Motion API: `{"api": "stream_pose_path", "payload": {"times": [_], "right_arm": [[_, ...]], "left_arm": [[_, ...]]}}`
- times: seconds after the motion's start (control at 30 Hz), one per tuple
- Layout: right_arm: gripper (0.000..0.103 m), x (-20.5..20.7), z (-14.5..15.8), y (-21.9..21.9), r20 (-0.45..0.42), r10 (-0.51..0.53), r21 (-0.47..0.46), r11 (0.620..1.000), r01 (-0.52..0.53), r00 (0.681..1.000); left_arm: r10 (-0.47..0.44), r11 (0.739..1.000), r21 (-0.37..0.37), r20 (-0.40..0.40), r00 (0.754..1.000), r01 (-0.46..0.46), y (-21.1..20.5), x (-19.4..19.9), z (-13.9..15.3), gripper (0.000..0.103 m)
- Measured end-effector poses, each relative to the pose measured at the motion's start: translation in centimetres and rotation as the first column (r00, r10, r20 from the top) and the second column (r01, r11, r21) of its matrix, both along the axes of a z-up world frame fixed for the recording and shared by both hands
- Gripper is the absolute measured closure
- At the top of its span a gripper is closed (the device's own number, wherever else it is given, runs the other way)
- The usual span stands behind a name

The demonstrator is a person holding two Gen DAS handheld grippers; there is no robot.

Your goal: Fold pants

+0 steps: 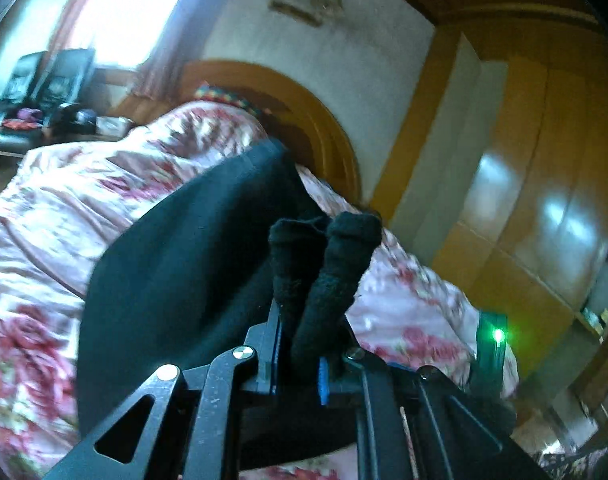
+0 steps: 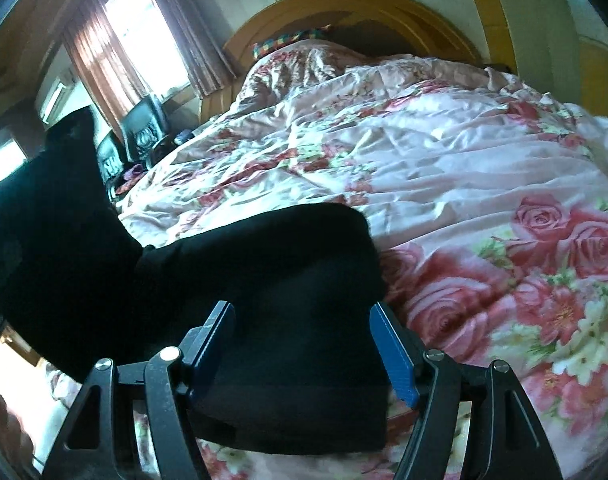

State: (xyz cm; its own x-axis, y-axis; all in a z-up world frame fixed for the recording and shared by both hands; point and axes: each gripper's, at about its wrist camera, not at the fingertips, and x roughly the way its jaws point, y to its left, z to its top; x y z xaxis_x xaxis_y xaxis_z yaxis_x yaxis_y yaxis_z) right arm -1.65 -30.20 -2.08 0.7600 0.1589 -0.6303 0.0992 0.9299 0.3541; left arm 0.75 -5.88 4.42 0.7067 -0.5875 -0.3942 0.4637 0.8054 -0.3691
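A: Where are the pants [image 2: 264, 280] lying?

B: The black pants are spreading over the pink floral quilt [image 2: 443, 168], filling the lower left of the right wrist view, from about six o'clock round to nine. One part is rising off the bed at nine o'clock, towards the window [image 2: 152, 20].

A: And the left gripper [image 1: 323, 236]?

B: Its jaws are sitting nearly closed, pinching dark fabric. A bunched edge of black cloth is sticking up between the blue pads at the centre of the left wrist view (the picture is blurring, so I cannot tell which hem it is). The rest of the pants [image 1: 184, 272] is draping away towards nine o'clock.

A: The right gripper [image 2: 302, 312]?

B: Its jaws are standing wide apart, gripping nothing. The blue pads are hovering either side of the folded cloth at six o'clock; whether they are touching it I cannot tell.

A: Anything beyond?

B: A curved wooden headboard [image 2: 363, 4] is showing at twelve o'clock, with glossy wooden wardrobe doors [image 1: 543, 184] at three o'clock in the left view.
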Motion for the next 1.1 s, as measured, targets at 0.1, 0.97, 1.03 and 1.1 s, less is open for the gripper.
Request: {"api": "stream_pose_path", "payload": {"times": [0.1,0.97,1.03,1.1], "right_arm": [[0.032,0.1,-0.3,-1.3,-0.019,-0.042,0.01,0.999,0.042,0.999],[0.032,-0.1,-0.1,-2.9,-0.012,-0.094,0.001,0.996,0.094,0.996],[0.032,0.0,-0.1,-2.9,-0.015,-0.091,0.003,0.996,0.091,0.996],[0.032,0.0,-0.2,-2.7,-0.018,-0.085,0.001,0.996,0.085,0.996]], "left_arm": [[-0.057,0.998,0.035,-0.033,0.998,0.058,-2.3,0.3,-1.5,0.09],[-0.257,0.963,0.017,-0.228,0.939,0.267,-4.6,-1.2,-8.0,0.065],[-0.282,0.958,-0.03,-0.265,0.922,0.284,-3.8,-1.2,-8.2,0.065],[-0.284,0.958,-0.055,-0.291,0.914,0.281,-3.3,-1.2,-8.3,0.065]]}}
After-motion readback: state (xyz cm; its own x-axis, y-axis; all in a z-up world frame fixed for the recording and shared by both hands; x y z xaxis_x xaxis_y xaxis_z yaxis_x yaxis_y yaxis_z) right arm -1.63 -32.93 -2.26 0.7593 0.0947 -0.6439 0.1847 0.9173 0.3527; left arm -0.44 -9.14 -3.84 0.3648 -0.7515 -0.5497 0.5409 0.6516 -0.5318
